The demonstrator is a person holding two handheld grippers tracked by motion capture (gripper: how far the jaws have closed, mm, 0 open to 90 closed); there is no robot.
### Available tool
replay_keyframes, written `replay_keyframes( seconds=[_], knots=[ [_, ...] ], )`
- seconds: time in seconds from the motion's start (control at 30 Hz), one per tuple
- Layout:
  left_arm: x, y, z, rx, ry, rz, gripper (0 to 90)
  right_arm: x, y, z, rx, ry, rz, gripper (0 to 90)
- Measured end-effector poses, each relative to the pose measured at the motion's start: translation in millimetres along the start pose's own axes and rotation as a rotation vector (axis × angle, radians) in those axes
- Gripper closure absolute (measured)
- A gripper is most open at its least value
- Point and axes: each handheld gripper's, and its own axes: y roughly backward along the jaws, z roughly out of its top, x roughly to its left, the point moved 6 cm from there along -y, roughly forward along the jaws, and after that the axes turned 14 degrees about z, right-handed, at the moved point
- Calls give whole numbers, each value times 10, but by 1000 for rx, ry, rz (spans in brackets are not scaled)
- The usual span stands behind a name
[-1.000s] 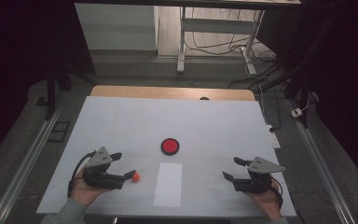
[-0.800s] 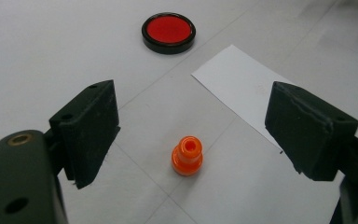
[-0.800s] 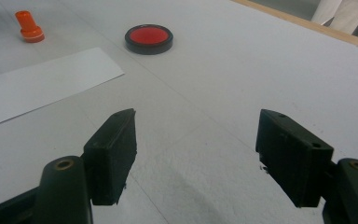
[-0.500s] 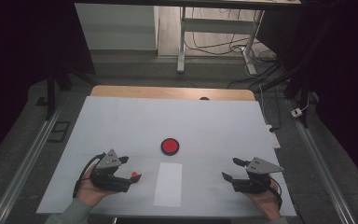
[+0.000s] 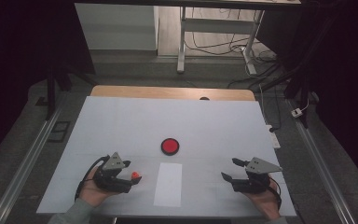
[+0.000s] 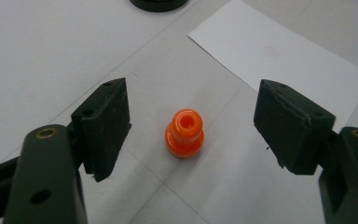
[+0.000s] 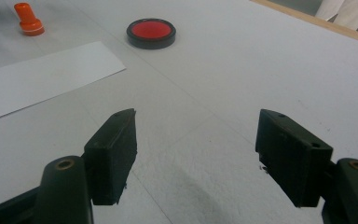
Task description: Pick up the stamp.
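Observation:
A small orange stamp-like knob (image 6: 184, 133) stands upright on the white table cover, between the wide-apart jaws of my left gripper (image 6: 193, 105); neither pad touches it. In the high view the knob (image 5: 135, 175) sits at the left gripper's (image 5: 132, 172) tips, near the front left. A white paper slip (image 5: 168, 184) lies just right of it. Beyond the slip is a round red pad in a black case (image 5: 170, 146). My right gripper (image 5: 230, 169) rests open at the front right, holding nothing; its own view shows the pad (image 7: 151, 31), slip (image 7: 42, 77) and knob (image 7: 28, 19) farther off.
The white cover (image 5: 121, 121) spans the table, with a wooden edge (image 5: 168, 92) at the far side. Metal rails (image 5: 28, 158) run along both sides. A power strip (image 5: 273, 136) lies at the right edge. Desk legs and cables stand beyond the table.
My left gripper has slid right toward the orange knob, so that the knob now stands between its open jaws. The right gripper has stayed put.

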Motion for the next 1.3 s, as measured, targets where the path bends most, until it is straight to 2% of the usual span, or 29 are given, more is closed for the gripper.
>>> replay_keyframes(
  seconds=[0.4, 1.3],
  knots=[
    [-26, -109, -45, 34, -38, 15, 345, 2, -10, -9, 5, -2, 0, 289],
    [-49, -178, -92, 53, -71, 13, 617, -7, -5, -15, -2, -8, -3, 289]
  ],
)
